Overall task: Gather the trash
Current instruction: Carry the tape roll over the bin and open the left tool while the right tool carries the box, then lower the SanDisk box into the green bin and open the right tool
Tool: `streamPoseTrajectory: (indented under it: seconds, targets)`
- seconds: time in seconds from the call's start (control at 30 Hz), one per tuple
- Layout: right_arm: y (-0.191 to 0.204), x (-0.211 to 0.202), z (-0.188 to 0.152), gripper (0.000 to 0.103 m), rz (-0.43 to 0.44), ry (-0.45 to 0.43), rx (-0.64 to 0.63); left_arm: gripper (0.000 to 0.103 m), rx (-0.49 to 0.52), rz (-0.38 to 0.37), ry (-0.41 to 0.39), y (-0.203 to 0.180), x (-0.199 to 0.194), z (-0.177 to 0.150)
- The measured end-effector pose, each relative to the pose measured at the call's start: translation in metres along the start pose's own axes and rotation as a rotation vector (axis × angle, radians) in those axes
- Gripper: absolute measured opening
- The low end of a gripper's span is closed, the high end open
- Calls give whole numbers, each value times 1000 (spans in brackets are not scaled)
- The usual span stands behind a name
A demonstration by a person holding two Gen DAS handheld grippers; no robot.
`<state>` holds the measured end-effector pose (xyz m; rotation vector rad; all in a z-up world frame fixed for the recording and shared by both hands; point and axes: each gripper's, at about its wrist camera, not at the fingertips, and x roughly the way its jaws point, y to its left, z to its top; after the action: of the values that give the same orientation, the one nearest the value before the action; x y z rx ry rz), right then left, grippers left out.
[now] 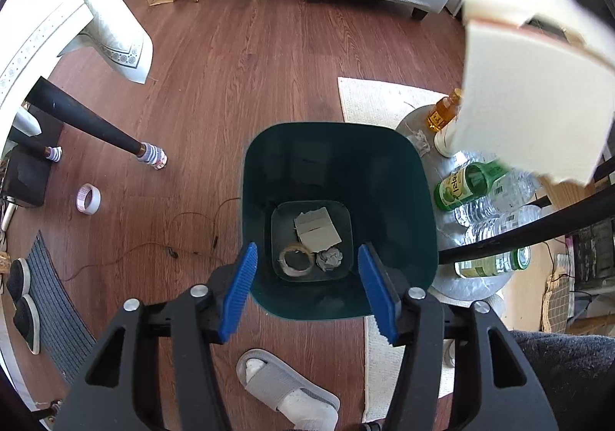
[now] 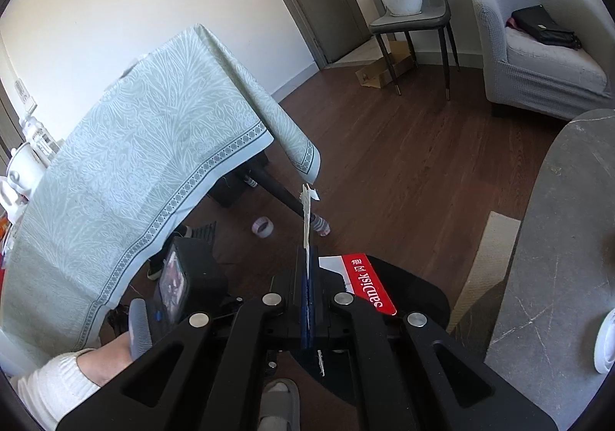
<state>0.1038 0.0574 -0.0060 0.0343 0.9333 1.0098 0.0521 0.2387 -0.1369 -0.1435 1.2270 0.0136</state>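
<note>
In the left wrist view I look down into a dark green trash bin (image 1: pixel 338 146). On its bottom lie a torn cardboard piece (image 1: pixel 317 229), a tape ring (image 1: pixel 295 259) and a crumpled paper ball (image 1: pixel 329 259). My left gripper (image 1: pixel 309 292) hangs over the bin's near rim, open, with nothing between its blue pads (image 1: pixel 240 292). My right gripper (image 2: pixel 307 252) is shut on a thin white card piece (image 2: pixel 306 216), seen edge-on and sticking up past the fingertips. That piece looms blurred at the upper right (image 1: pixel 530 85). A red and white printed card (image 2: pixel 369 285) shows beside the right fingers; whether it belongs to the held piece I cannot tell.
A tape roll (image 1: pixel 89 199) and a thin cable (image 1: pixel 192 239) lie on the wood floor left of the bin. Bottles (image 1: pixel 461 185) crowd a low round table (image 1: pixel 472 285) on its right. A slippered foot (image 1: pixel 284 388) stands near. A cloth-covered table (image 2: pixel 146 162) and a grey armchair (image 2: pixel 538 58) stand around.
</note>
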Motion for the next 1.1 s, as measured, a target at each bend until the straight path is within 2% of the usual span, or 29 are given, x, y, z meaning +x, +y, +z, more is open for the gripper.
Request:
streamPoseTrajectory:
  seconds: [0.2,0.4,0.73,0.97,1.1]
  targets:
    - [9,26,-5,0,-62,63,-38,61,-13,11,-63,7,-23,1]
    - [12,57,-14,0,-109,137,-58,59,-73,-4,-195,22,-64,2]
    - [7,115,-39,0,-175,284,-73,39,-119,-7,-329,31,-105,7]
    - [2,140,-54,0,-202,363,-76,32,-103,-15,-440,21,-136,10]
    - [0,153,-67,0,-230,413,-91,28,-110,-33,-473,18,-146,12]
